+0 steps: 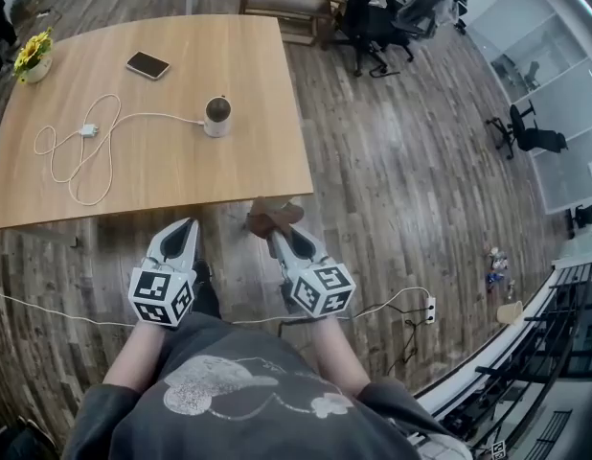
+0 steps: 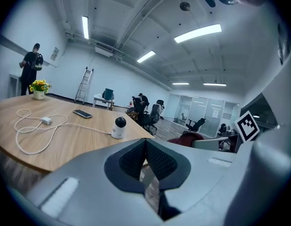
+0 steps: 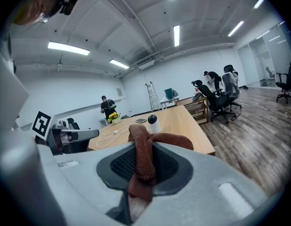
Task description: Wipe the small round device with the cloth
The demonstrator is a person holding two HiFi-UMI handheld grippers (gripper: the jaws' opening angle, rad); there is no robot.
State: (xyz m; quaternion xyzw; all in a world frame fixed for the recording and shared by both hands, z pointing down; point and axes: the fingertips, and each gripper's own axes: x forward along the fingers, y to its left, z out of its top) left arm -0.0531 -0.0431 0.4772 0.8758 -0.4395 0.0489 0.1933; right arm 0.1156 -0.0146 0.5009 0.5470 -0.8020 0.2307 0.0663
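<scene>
No text, label, brand or number is legible — none anywhere.

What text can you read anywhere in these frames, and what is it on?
No words, numbers or brands are readable.
Cube markers: black-and-white square patterns, no letters.
Shirt: pale graphic print, no words.
Wall notice: too small to read.
Phone: dark screen, nothing legible.
</scene>
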